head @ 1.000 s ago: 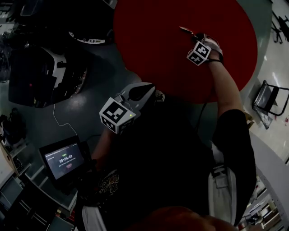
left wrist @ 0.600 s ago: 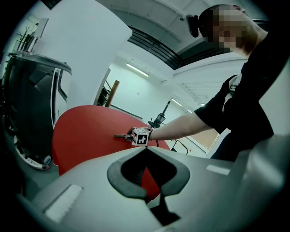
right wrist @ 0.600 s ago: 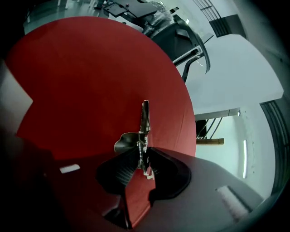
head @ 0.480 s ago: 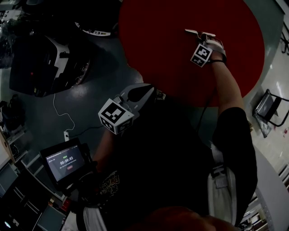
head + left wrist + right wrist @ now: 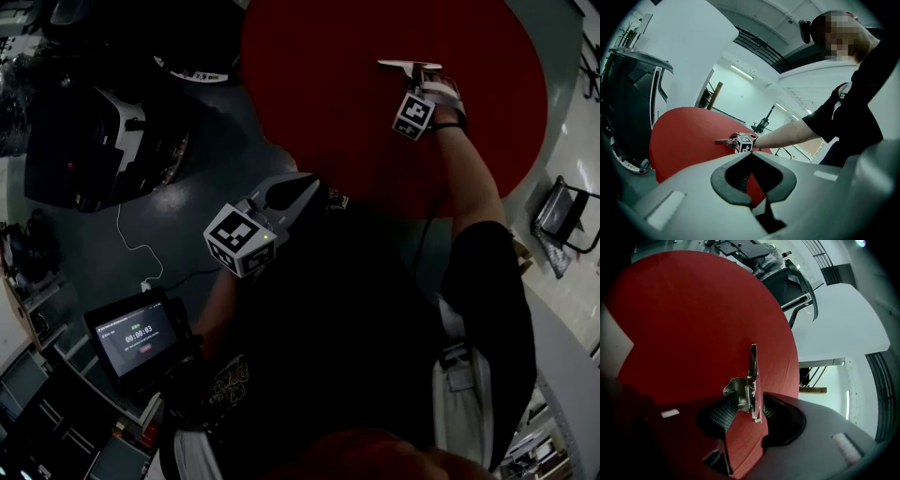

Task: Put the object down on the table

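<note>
Opening just now, my right claw (image 5: 745, 414) stands released around the small metal spring clip (image 5: 751, 394), seemingly resting on the red table (image 5: 693, 324); I'd judge it light, stiff and slippery, best pinched across its flat handles.

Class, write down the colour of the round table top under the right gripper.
The table top is plain red, clearest in the right gripper view.

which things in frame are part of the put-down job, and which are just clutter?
In the job:
- metal clip, standing between the jaws of the right gripper, which have just been opening
- red table under the clip

Lying about:
- left gripper, shut and empty
- timer screen
- white cable on the floor
- folding chair
</note>
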A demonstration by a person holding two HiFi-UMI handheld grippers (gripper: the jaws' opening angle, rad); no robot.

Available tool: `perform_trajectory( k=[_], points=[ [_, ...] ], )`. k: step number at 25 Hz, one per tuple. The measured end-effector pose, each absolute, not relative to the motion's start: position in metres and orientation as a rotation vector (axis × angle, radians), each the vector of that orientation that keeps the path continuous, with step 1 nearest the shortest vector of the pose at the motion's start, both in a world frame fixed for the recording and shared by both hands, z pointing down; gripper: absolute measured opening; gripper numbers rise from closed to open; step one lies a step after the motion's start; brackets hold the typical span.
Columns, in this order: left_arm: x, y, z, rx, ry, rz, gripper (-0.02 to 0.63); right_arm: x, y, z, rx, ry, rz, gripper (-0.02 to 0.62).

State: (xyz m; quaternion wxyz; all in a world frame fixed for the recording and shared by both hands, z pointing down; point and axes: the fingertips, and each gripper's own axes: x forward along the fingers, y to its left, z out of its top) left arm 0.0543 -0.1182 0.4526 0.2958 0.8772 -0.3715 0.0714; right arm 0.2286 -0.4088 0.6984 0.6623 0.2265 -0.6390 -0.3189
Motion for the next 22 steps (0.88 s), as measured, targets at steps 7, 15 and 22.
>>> perform_trajectory(
  k=[7, 15, 22],
  points=[
    [0.052, -0.116, 0.445, 2.380, -0.918, 0.182, 0.011, 0.235, -0.375, 0.665, 0.625, -1.501, -0.729, 0.163],
    [0.032, -0.109, 0.435, 2.440, -0.783, 0.127, 0.011, 0.192, -0.278, 0.522, 1.313, -2.289, 0.141, 0.003],
    [0.023, -0.095, 0.420, 2.473, -0.655, 0.052, 0.011, 0.146, -0.173, 0.414, 1.461, -2.777, 1.035, 0.002]
  ],
)
